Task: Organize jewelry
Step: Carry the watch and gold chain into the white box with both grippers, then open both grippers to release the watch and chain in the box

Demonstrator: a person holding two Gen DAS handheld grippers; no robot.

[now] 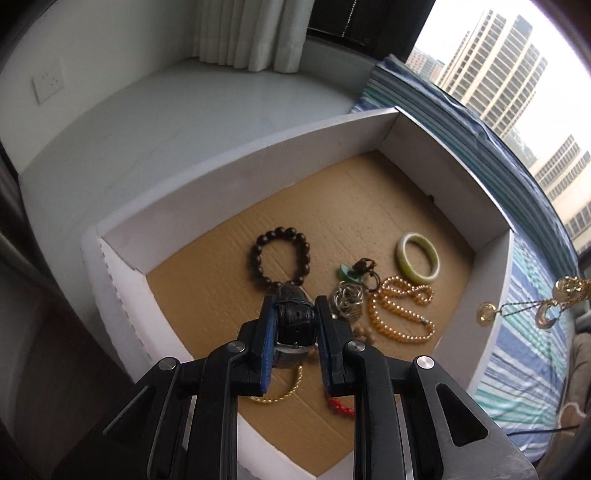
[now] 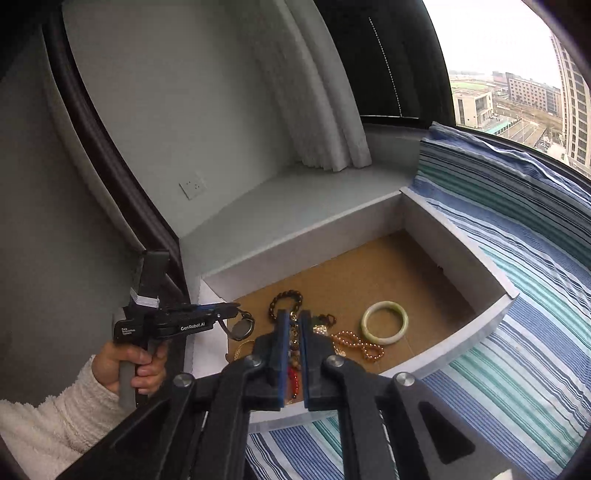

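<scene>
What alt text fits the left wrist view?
The left claw grips a black watch above a white box holding a dark bead bracelet, green bangle and orange bead necklace; a gold necklace dangles at right.

A white curtain (image 1: 255, 33) is hanging at the window ledge (image 1: 166, 122). A striped bedsheet (image 2: 517, 350) is covering the bed, and tall buildings (image 1: 495, 62) are showing outside. A wall socket (image 2: 192, 187) is sitting on the grey wall.
</scene>
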